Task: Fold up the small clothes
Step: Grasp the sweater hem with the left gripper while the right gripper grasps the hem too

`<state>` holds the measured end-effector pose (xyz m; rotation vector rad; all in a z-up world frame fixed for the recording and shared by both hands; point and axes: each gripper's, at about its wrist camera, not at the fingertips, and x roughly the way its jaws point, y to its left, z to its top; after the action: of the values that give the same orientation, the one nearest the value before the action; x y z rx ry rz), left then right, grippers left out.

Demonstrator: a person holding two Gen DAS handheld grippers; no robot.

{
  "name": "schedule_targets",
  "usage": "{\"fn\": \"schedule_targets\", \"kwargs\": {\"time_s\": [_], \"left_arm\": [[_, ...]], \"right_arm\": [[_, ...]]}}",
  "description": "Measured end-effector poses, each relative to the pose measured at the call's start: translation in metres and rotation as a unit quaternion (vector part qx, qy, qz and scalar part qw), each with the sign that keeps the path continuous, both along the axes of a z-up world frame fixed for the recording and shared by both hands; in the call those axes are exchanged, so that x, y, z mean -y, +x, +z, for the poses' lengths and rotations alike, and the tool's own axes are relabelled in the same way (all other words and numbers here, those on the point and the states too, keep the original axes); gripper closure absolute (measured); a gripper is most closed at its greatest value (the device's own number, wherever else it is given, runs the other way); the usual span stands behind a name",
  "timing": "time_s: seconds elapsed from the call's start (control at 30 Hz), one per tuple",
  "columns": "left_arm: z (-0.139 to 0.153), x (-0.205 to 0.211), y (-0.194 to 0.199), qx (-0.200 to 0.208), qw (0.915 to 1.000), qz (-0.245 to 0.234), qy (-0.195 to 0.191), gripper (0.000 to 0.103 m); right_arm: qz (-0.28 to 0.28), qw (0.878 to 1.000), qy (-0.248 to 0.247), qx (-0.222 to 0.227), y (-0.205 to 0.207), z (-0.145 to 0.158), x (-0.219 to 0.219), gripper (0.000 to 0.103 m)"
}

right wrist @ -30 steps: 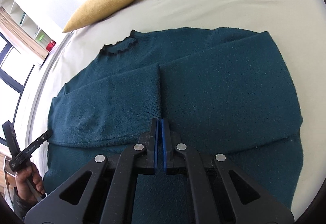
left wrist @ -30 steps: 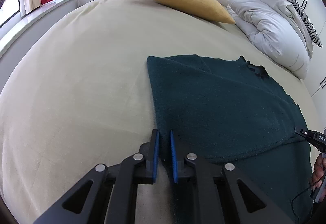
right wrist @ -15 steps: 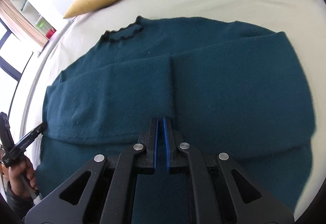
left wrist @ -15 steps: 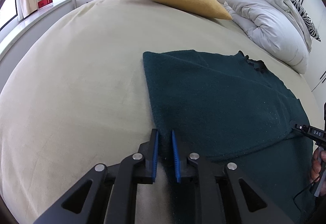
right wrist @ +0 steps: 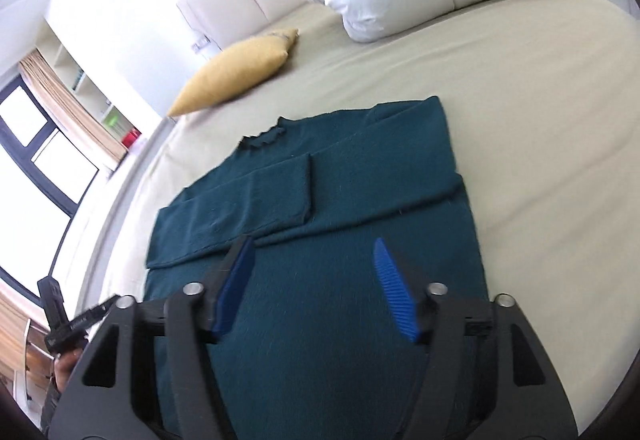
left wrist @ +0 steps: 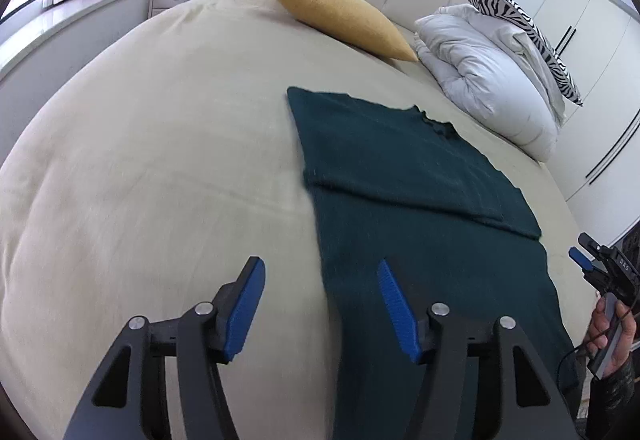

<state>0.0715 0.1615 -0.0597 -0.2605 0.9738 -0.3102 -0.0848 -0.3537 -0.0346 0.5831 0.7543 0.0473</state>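
left claw (left wrist: 320, 304): blue pads spread wide with nothing pinched. It's just been opening up and sits above the sweater's left edge, one pad over bare sheet and the other over the knit.
right claw (right wrist: 310, 286): same deal, it's just popped open and the gap is empty, hanging over the lower middle of the sweater.
sweater (right wrist: 340, 224): dark teal knit, lying flat on the bed toward its near edge, hem end closest to the claws and frilly collar pointing at the headboard. Both sleeves are folded in across the chest. The left sleeve's cuff ends about mid-chest, lying on top of the other one.
bed (left wrist: 160, 159): beige sheet, pretty smooth, a few soft wrinkles off the sweater's left side.
person's hands: you can catch a hand (left wrist: 612, 336) gripping the right claw's handle at the edge of the left view, and a bit of the other at the corner of the right view.
yellow pillow (left wrist: 344, 19): up by the headboard, left of centre, well apart from the sweater.
white duvet (left wrist: 492, 79): bunched at the far right corner, zebra-print cushion (left wrist: 520, 23) on top.
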Motion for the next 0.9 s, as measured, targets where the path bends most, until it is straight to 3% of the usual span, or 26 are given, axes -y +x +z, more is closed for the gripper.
{"fn": "schedule_targets", "kwargs": {"time_s": [0.13,0.27,0.47,0.63,0.73,0.9], "left_arm": [[-0.013,-0.016,-0.054,-0.048,0.9983,-0.012,-0.032,0.038],[-0.03,-0.024,-0.098,-0.101,0.9911,-0.025,-0.083,0.038],[-0.034,-0.022,-0.133,-0.125,0.9857,-0.045,-0.104,0.042],[-0.038,-0.014,-0.139,-0.154,0.9815,-0.072,-0.088,0.071],[-0.04,-0.016,-0.14,-0.161,0.981,-0.069,-0.084,0.082],[-0.04,-0.009,-0.139,-0.167,0.9793,-0.085,-0.076,0.088]], "right_arm": [[0.024,0.999,0.024,-0.009,-0.043,-0.001,0.001,0.04],[0.047,0.998,0.03,-0.035,-0.073,-0.013,-0.004,0.04],[0.06,0.995,0.039,-0.067,-0.112,-0.026,-0.005,0.04],[0.05,0.995,0.036,-0.075,-0.137,-0.024,0.006,0.04],[0.039,0.995,0.03,-0.086,-0.153,-0.021,0.02,0.04],[0.021,0.993,0.018,-0.118,-0.182,-0.018,0.046,0.041]]}}
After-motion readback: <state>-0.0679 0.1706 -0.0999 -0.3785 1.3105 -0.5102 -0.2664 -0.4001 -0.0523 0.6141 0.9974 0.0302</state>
